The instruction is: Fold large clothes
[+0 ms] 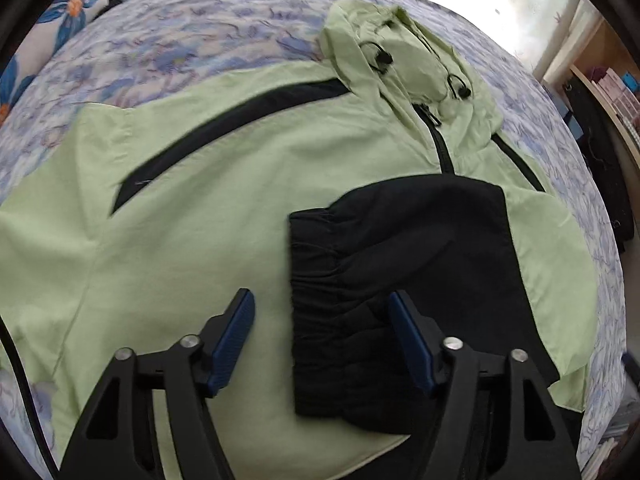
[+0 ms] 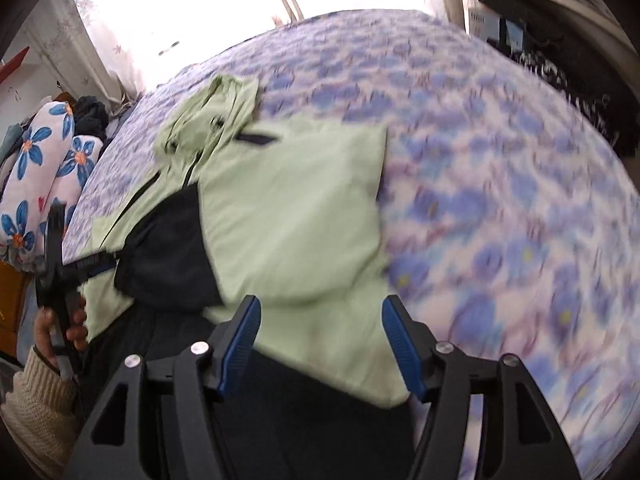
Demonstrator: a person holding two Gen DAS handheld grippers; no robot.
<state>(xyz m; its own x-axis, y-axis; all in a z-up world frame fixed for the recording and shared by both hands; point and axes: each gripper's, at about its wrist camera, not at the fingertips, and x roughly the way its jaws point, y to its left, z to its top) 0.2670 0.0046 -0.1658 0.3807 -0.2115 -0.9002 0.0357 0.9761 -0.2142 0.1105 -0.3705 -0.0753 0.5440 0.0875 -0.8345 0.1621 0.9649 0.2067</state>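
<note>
You are holding the left gripper (image 1: 322, 326) with jaws parted, gripping nothing, above the black elastic cuff (image 1: 320, 264) of a pale green hooded jacket (image 1: 200, 184) lying on the blue floral bedspread (image 1: 180, 20). Your right gripper (image 2: 320, 332) is standing wide, empty, over the jacket's folded green panel (image 2: 296, 216).
</note>
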